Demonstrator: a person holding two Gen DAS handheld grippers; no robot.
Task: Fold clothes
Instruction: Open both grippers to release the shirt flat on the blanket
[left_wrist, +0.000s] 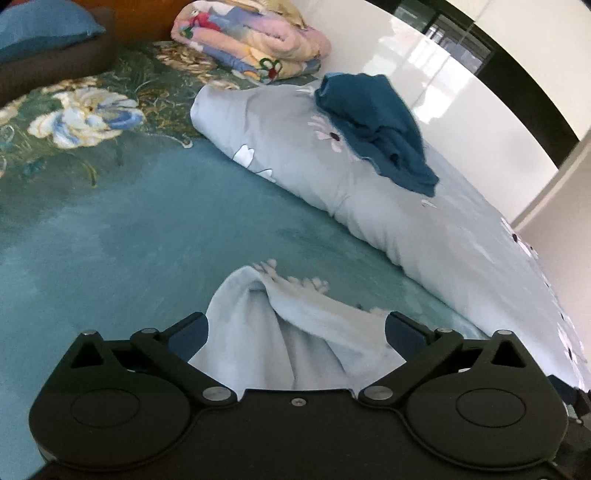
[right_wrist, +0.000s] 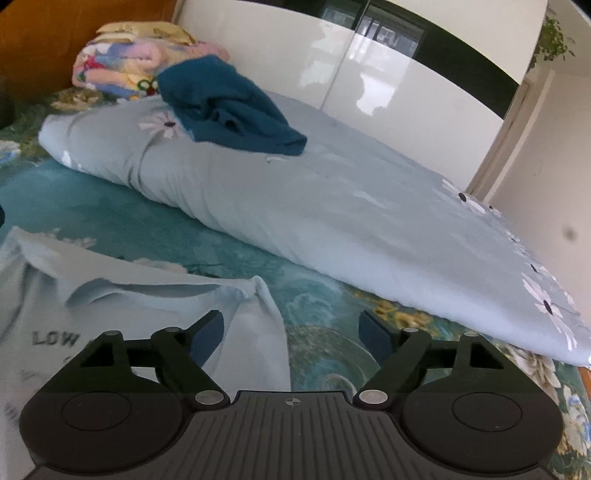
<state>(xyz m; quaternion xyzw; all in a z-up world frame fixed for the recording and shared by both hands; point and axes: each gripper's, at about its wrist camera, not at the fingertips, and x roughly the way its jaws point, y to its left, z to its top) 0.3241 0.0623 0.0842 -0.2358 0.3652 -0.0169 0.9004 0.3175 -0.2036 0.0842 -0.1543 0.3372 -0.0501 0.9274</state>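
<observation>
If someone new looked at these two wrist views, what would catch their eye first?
Probably the dark teal garment, crumpled on top of the pale grey-blue duvet along the far side of the bed. Next, the light blue shirt, bunched between the open fingers of the left gripper, with the right gripper open at its edge. A rolled, multicoloured floral blanket sits by the headboard.
</observation>
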